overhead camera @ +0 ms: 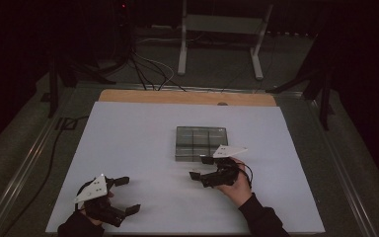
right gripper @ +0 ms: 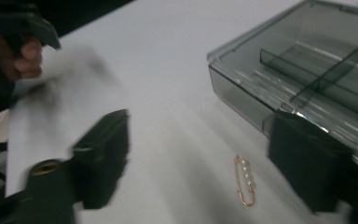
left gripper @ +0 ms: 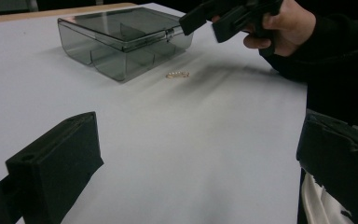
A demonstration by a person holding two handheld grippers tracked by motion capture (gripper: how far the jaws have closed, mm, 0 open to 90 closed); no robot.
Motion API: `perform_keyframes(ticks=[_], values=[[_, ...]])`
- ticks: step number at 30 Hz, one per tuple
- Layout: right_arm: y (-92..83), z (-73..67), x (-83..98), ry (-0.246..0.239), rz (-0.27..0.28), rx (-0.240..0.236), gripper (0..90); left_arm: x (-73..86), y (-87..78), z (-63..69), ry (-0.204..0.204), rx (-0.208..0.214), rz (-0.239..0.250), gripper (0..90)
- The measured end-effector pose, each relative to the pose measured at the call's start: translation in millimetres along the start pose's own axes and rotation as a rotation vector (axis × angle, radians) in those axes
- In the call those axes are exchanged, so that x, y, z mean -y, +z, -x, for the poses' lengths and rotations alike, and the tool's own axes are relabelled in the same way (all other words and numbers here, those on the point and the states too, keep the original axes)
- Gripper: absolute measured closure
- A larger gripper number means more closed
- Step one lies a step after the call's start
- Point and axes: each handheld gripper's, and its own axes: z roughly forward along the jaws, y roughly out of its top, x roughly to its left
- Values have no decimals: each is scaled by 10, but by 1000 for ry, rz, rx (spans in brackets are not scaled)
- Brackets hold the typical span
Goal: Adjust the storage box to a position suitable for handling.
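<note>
Both jaws of the right gripper (right gripper: 198, 163) are standing apart with nothing pinched between them; in the right gripper view, a small gold-coloured safety pin set with pale beads (right gripper: 245, 179) is lying flat on the white table sheet (overhead camera: 128, 148) in the gap between them, touching neither jaw. That view is blurring along the jaw edges. Just beyond the far jaw, a smoked-grey transparent plastic box with internal dividers (right gripper: 307, 70) is resting on the sheet, its lid closed, its near wall close beside the pin.

In the high view, the right gripper (overhead camera: 201, 168) is hovering just in front of the box (overhead camera: 201, 142), with the person's right hand (overhead camera: 237, 185) wrapping its body.

The left gripper (overhead camera: 127, 195) is sitting near the front left corner of the sheet, well apart from the box. Its jaws are spreading wide and holding nothing, as the left gripper view is showing. In that view, the pin (left gripper: 177, 74) is lying just beside the box (left gripper: 121, 42), with the right gripper (left gripper: 205, 23) above it.
</note>
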Motion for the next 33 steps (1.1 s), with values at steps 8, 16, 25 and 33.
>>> perform_keyframes(ticks=[8,16,25,33], values=[[95,58,29,-14,-98,50,531,-2,-4,0,-1,0,5,7],[205,108,42,-16,-170,105,613,1,-6,0,-2,-1,2,7],[310,143,67,-16,-230,147,671,-2,-7,0,-1,0,5,7],[356,117,74,-37,-265,196,760,3,-7,-2,0,0,0,7]])
